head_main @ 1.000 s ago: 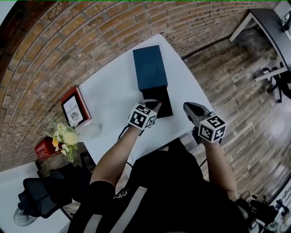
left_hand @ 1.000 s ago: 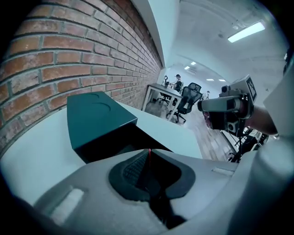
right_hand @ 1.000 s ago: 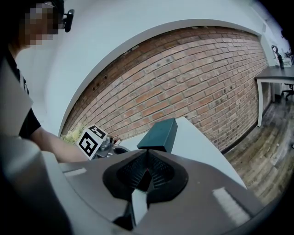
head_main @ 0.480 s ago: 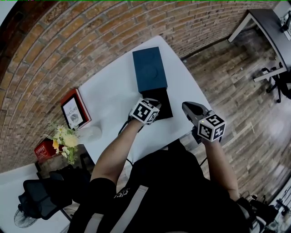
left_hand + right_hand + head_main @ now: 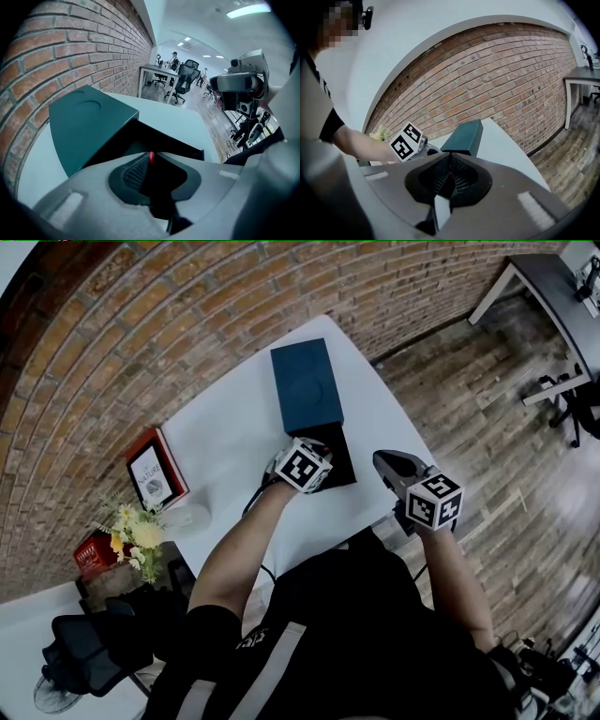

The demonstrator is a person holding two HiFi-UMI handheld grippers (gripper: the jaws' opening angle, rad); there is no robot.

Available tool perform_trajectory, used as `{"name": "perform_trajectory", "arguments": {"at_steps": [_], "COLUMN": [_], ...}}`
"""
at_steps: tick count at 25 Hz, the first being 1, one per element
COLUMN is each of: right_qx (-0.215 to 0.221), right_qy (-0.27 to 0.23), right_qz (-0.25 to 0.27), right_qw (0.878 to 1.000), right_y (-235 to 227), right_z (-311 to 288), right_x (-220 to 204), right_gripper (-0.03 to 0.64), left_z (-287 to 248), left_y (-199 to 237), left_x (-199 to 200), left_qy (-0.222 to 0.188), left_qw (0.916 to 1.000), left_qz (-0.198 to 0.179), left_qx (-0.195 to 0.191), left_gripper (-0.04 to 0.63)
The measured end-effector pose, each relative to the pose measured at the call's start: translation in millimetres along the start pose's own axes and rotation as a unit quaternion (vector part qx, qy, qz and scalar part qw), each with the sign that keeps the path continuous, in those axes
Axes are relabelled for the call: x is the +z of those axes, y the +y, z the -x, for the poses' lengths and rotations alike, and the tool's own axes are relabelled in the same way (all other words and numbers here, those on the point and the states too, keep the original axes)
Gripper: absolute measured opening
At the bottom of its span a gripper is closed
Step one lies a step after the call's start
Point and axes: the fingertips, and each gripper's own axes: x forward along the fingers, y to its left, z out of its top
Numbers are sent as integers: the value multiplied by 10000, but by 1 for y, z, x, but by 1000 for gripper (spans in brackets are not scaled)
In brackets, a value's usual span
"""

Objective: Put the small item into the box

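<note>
Two hand-held grippers are on my screens, both near the middle of the head view, over the lower part of the white table (image 5: 234, 427). On the left hand-held gripper (image 5: 151, 162) the jaws have just been opening and now stand slightly spread. The small red item (image 5: 151, 156) sits between their tips (I cannot make out whether a pad touches it). Just beyond it, in the centre of the left gripper view, lies the black open tray (image 5: 159, 140) that sticks out of the teal box (image 5: 307, 385). In the head view the box lies above centre, with the tray at its lower end. The right hand-held gripper (image 5: 450, 158) hangs right of centre in the head view, near the table's right-hand corner and apart from the box. Its jaws are pressed together with nothing between them. At the left of the head view I see a red book (image 5: 155, 474) and flowers (image 5: 131, 531).
</note>
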Motion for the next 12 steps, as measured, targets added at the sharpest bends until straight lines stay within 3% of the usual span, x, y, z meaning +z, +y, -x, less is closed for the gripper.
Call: {"name": "perform_trajectory", "arguments": {"at_steps": [5, 12], "right_qx": [5, 43], "right_qy": [41, 98], "right_qz": [-26, -50], "right_qw": [10000, 9999], "right_y": [-1, 0], "right_z": [-1, -4], "right_x": [-2, -3], "right_gripper": [5, 5], "left_z": [0, -2], "left_y": [9, 15], "left_x": [3, 1], "left_qy": [79, 196], "left_qw": [9983, 9958], "left_qz": [-468, -689], "left_qx": [341, 563], "left_gripper": [61, 83]}}
